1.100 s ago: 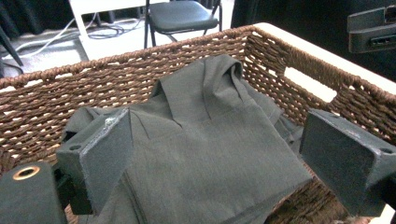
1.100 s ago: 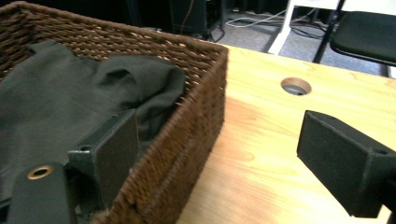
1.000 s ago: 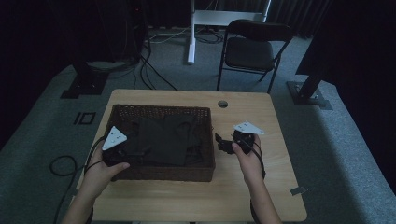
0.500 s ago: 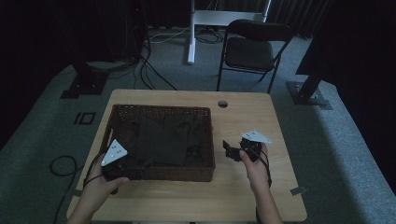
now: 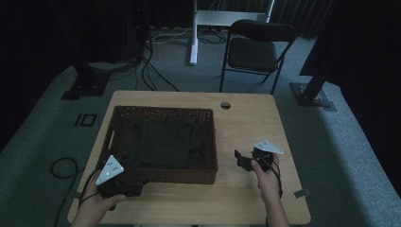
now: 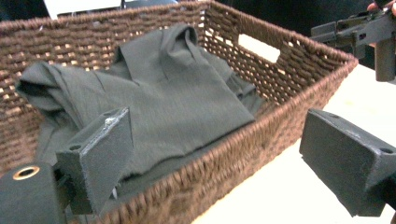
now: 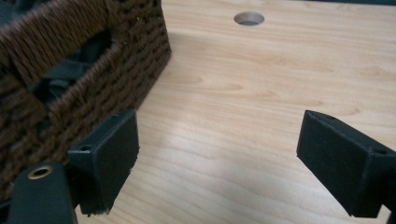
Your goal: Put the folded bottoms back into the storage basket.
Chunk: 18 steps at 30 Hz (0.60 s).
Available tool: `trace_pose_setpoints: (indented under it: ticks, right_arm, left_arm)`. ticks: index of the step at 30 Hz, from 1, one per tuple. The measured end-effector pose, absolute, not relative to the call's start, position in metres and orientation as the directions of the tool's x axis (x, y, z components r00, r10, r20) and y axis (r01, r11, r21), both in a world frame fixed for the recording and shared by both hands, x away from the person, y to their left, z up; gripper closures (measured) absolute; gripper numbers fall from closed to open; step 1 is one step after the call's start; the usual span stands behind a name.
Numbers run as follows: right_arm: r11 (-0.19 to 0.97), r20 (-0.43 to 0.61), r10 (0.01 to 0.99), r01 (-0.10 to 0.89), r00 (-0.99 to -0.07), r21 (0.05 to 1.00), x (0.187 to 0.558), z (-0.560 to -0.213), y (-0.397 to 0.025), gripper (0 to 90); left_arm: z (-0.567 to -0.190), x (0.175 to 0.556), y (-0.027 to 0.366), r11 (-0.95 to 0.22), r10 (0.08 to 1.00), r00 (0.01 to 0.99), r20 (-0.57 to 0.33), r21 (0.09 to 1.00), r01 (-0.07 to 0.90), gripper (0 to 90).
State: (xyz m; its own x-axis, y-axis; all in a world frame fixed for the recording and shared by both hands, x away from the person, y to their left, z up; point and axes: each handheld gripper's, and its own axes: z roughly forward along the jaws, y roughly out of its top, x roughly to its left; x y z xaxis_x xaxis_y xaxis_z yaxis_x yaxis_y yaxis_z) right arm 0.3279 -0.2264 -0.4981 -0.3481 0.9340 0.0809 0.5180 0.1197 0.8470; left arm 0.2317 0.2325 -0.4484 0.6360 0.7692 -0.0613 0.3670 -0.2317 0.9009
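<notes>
A brown wicker basket (image 5: 208,172) (image 6: 289,98) (image 7: 88,56) sits on the left half of the wooden table (image 5: 246,123). A dark grey folded cloth (image 5: 165,139) (image 6: 177,88) lies inside it. My left gripper (image 5: 130,189) (image 6: 224,163) is open at the basket's near left corner, its jaws straddling the front rim with nothing held. My right gripper (image 5: 242,160) (image 7: 224,158) hovers open over bare wood to the right of the basket, empty. From the left gripper view the right gripper (image 6: 359,32) appears beyond the basket's far end.
A round cable hole (image 5: 225,105) (image 7: 249,18) pierces the table near its far edge. Beyond the table stand a black folding chair (image 5: 257,49) and a white desk leg (image 5: 194,33). Cables (image 5: 61,168) trail over the grey carpet on the left.
Both grippers have drawn back toward the near edge. The left one left the basket's left wall for its front corner; the right one slid nearer and farther from the basket.
</notes>
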Motion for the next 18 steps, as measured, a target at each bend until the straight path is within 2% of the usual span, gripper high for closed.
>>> trace_pose_setpoints:
  ticks: [6,10,18]
  right_arm:
    - [0.103,0.096,0.938,0.535,-0.332,0.839,0.324,-0.507,-0.235,13.1]
    - [0.093,0.099,0.943,0.538,-0.318,0.838,0.322,-0.51,-0.241,13.1]
    - [0.072,0.117,0.948,0.554,-0.297,0.829,0.317,-0.519,-0.252,13.2]
  left_arm:
    - [-0.458,0.224,0.235,-0.231,0.769,0.636,-0.07,0.896,0.379,10.4]
    - [-0.461,0.216,0.236,-0.217,0.775,0.629,-0.059,0.91,0.353,10.5]
    - [-0.468,0.199,0.233,-0.256,0.764,0.645,-0.032,0.902,0.348,10.5]
